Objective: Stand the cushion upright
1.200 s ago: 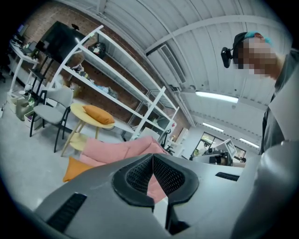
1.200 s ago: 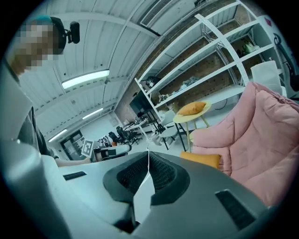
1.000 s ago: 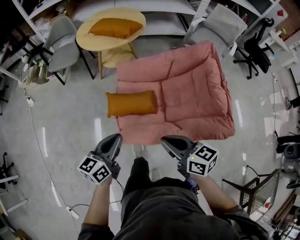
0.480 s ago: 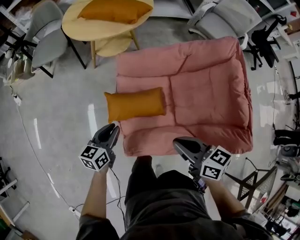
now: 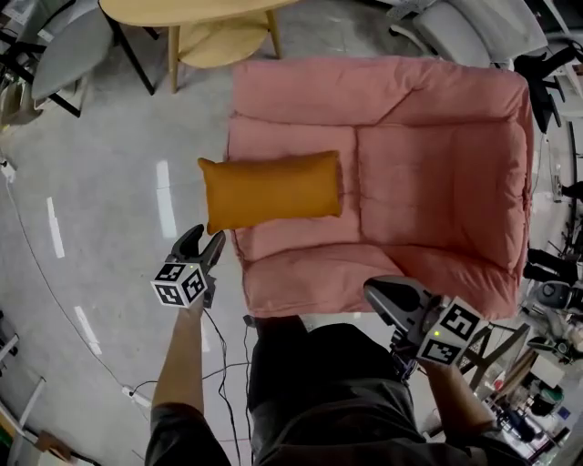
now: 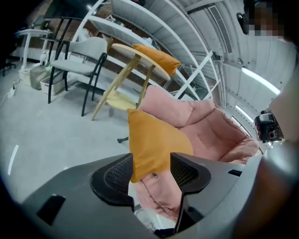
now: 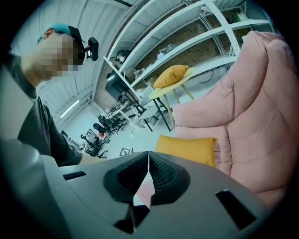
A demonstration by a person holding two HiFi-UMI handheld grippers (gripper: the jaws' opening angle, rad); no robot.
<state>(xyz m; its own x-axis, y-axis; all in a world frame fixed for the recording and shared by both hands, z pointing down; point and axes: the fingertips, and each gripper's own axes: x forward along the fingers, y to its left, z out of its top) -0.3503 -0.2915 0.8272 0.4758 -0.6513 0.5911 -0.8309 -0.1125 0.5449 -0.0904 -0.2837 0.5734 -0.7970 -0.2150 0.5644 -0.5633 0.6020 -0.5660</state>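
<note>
An orange cushion (image 5: 271,189) lies flat across the left arm and seat of the pink padded armchair (image 5: 428,164). My left gripper (image 5: 202,238) is just short of the cushion's near left corner, and its jaws are opening. In the left gripper view the cushion's (image 6: 156,140) corner shows in the gap of that gripper (image 6: 152,165), with the pads off it. My right gripper (image 5: 378,293) is shut and empty over the chair's front edge. From the right gripper (image 7: 148,158) the cushion (image 7: 187,148) lies ahead.
A round wooden table (image 5: 182,9) stands behind the armchair with a second orange cushion (image 6: 156,57) on it. Grey chairs (image 5: 68,50) flank the table. Cables (image 5: 223,364) trail on the floor by the person's legs. White shelving (image 6: 154,28) lines the back.
Both grippers have sunk toward the armchair, which now fills more of the head view. The left jaws went from shut to open, and that gripper came close to the cushion's corner.
</note>
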